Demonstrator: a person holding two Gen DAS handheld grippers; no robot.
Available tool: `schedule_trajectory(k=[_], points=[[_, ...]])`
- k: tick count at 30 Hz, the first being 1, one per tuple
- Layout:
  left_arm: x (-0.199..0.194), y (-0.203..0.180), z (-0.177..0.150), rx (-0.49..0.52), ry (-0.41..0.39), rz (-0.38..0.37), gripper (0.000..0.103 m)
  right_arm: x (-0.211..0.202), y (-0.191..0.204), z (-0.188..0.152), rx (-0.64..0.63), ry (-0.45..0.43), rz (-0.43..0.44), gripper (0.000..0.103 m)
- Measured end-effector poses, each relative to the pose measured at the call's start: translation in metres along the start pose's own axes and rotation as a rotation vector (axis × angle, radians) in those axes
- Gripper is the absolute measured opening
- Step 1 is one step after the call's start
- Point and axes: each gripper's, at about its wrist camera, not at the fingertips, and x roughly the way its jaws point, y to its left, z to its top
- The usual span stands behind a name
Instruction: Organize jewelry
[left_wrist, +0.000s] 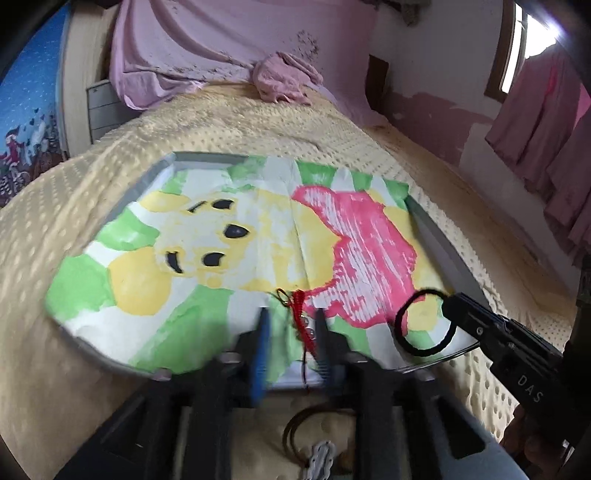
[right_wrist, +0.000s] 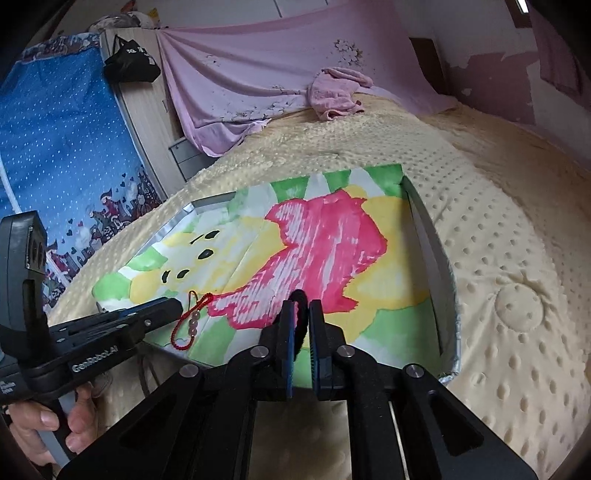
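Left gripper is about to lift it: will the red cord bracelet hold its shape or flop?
The red cord bracelet will probably flop: it lies as a thin, limp loop on the tray. Its beads may slide along the cord and pull that side down. Probably light; the left gripper looks open around it.

Black plastic grippers (right_wrist: 301, 325) with blue finger pads (right_wrist: 290, 354), silver screws and white lettering are seen; bare fingers (right_wrist: 44, 421) too.
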Motion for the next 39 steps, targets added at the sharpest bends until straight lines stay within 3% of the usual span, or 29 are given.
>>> schedule_trajectory(k=[1, 3, 7, 10, 13, 18, 24, 39], points=[[-0.003, 0.002, 0.001, -0.010, -0.017, 0.008, 0.056, -0.002, 0.000, 0.000, -0.008, -0.005, -0.008, 0.015], [-0.020, 0.009, -0.003, -0.043, -0.089, 0.019, 0.068, -0.009, -0.001, -0.001, -0.013, -0.015, -0.020, 0.031], [-0.040, 0.018, -0.008, -0.068, -0.140, 0.013, 0.069, -0.030, -0.002, -0.005, -0.006, -0.064, -0.020, 0.042], [-0.062, 0.024, -0.021, -0.065, -0.210, 0.036, 0.087, -0.055, 0.001, -0.010, -0.007, -0.128, -0.034, 0.053], [-0.084, 0.027, -0.034, -0.066, -0.262, 0.048, 0.096, -0.083, 0.009, -0.016, -0.039, -0.186, -0.035, 0.072], [-0.120, 0.032, -0.059, -0.057, -0.331, 0.072, 0.101, -0.125, 0.026, -0.029, -0.087, -0.262, -0.028, 0.093], [-0.165, 0.038, -0.089, -0.035, -0.409, 0.105, 0.103, -0.168, 0.050, -0.053, -0.147, -0.333, -0.023, 0.096], [-0.231, 0.052, -0.161, -0.009, -0.479, 0.121, 0.103, -0.218, 0.078, -0.119, -0.158, -0.318, 0.001, 0.097]])
